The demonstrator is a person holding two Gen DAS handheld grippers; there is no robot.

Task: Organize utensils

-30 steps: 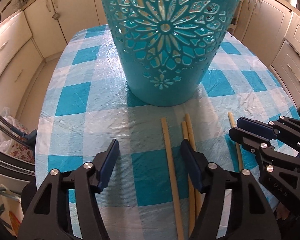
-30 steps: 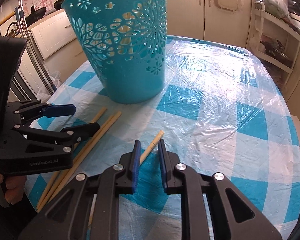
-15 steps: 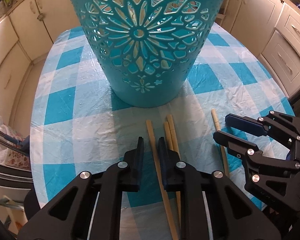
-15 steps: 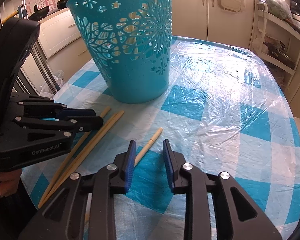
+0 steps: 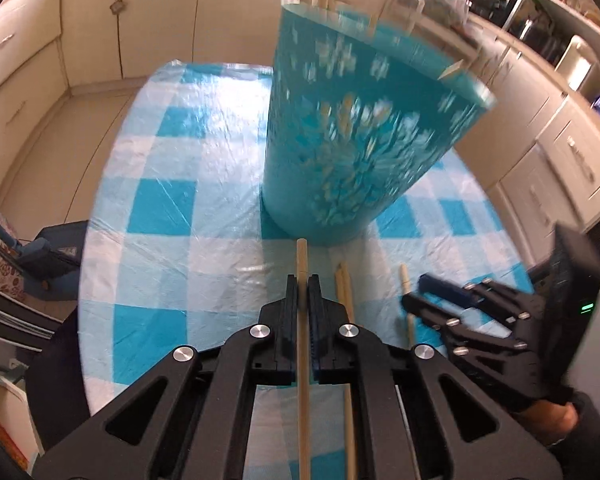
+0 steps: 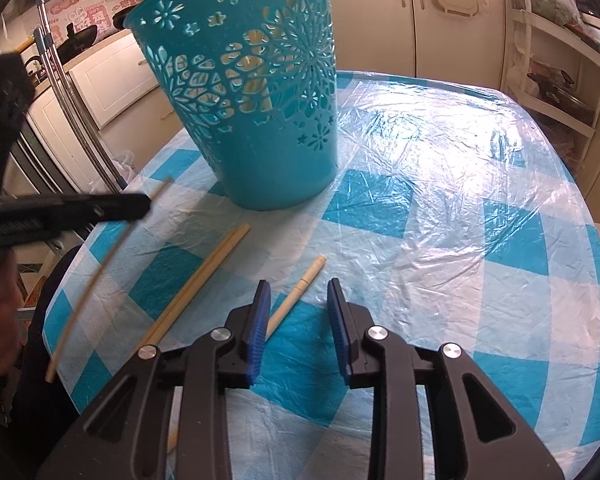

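A teal cut-out basket [image 5: 356, 136] stands on the blue-checked table [image 5: 168, 208], with several utensil tips showing above its rim. My left gripper [image 5: 302, 288] is shut on one wooden chopstick [image 5: 302, 380] and holds it lifted off the table; in the right wrist view the left gripper [image 6: 140, 206] and this chopstick [image 6: 88, 288] hang at the left. Two chopsticks [image 6: 204, 276] lie side by side on the cloth. My right gripper [image 6: 296, 292] is open over another chopstick [image 6: 304, 280], its left finger beside it. The basket [image 6: 256, 92] stands beyond.
Cream kitchen cabinets [image 5: 100, 32] surround the table. A shelf rack [image 6: 556, 64] stands at the far right. Metal poles [image 6: 68, 96] and a bag are off the table's left edge. The plastic-covered cloth [image 6: 460, 184] stretches to the right of the basket.
My left gripper has shut on a chopstick and lifted it off the table. My right gripper has opened wider over the single chopstick.
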